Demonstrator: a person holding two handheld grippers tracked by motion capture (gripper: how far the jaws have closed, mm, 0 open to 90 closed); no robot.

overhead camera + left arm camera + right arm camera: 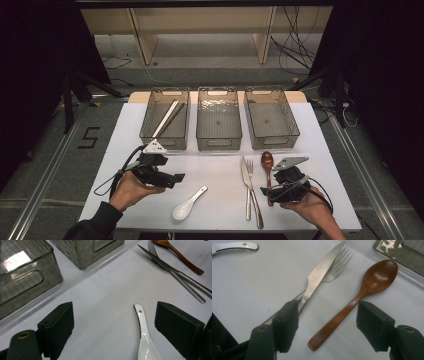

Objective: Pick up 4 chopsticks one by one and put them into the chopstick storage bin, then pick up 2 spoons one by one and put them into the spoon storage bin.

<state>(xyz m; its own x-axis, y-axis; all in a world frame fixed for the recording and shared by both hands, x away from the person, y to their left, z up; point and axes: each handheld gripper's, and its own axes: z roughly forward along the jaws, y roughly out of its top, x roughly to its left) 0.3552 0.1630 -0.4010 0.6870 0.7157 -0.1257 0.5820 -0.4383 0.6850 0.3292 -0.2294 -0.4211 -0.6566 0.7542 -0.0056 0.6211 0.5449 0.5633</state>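
Both grippers stand wide open and hold nothing. From where I stand, the right gripper [327,322] has its jaws set either side of the wooden spoon [359,295], one jaw near the handle on each flank, neither touching it as far as I can tell. The left gripper [113,325] hangs over the white ceramic spoon [145,340], whose handle runs up between its jaws, closer to one than the other.

Taking the middle bin [218,137] as the landmark: the wooden spoon [268,172] lies in front of it and off toward the right bin [295,135], bowl pointing at the bins. The knife [246,185] and fork [253,192] lie together just beside that spoon, on the side nearer the middle bin's front. The ceramic spoon [187,205] sits farther forward and off toward the left bin [145,132], which already holds a pair of chopsticks [167,117].

My reading is that the wooden spoon is the piece about to be picked up. To do that well, the right gripper [286,187] should come straight down with the handle centred, close across the slim part of the handle rather than the bowl, and keep the jaw near the knife from nudging it. A level lift would stop the spoon from pivoting in the grip.
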